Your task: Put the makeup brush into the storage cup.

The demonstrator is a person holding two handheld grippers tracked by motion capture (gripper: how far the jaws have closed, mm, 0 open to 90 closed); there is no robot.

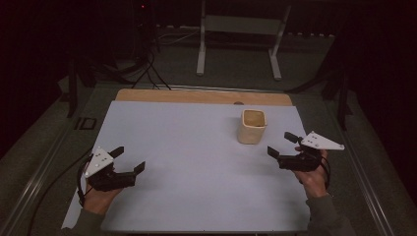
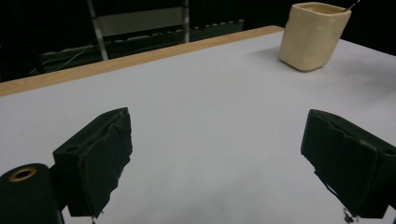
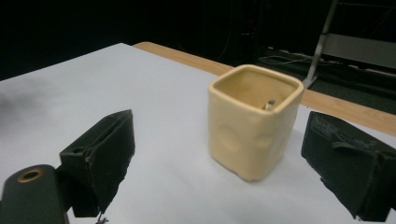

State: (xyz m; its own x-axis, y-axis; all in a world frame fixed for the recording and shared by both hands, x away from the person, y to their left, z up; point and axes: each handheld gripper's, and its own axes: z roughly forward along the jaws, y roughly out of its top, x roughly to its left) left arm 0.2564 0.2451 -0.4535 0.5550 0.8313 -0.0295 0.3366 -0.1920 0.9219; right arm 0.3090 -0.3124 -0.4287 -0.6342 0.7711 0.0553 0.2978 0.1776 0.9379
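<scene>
The two black jaws of the right gripper were held wide apart, with nothing gripped between them. Ahead of their gap, in the right gripper view, the cream-coloured, square-mouthed ceramic cup was seen standing upright on the white sheet, lined up with the opening but not yet between the pads and touched by neither. A small metallic item was glimpsed inside the cup against its far wall; what it was could not be told. In the high view the right gripper was found near the cup, just off the cup's right-hand, near side, held in the person's right hand.

The left gripper was likewise spread wide and held nothing; only bare sheet lay between its jaws. From it the cup was seen well apart, far off to the upper right. In the high view the left gripper was placed at the sheet's near left, over the light wooden table, whose far edge was left uncovered.
</scene>
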